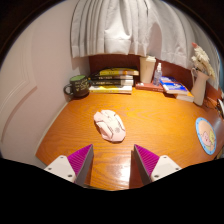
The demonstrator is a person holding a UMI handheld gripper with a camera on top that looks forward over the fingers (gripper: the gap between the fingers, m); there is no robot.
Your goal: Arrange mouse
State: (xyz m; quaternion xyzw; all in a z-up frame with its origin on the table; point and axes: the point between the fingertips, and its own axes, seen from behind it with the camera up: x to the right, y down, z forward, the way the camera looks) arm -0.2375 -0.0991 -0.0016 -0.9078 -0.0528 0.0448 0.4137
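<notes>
**Mouse waits ahead of spread fingers**

While nothing sits between its pink pads, the hand-held gripper (113, 160) hangs released over the near edge of the wooden counter (160, 120), fingers spread wide apart. That spread looks suited to straddling the white mouse (110, 125), which lies just ahead of the fingertips, flat on the bare wood and turned slightly askew, probably why it needs arranging. Beyond it, well apart, a dark mug (78, 87) stands beside a stack of books (113, 80) pushed back against the curtained wall, leaving the middle free for work. A patterned plate (207, 135) rests at the counter's right side.
</notes>
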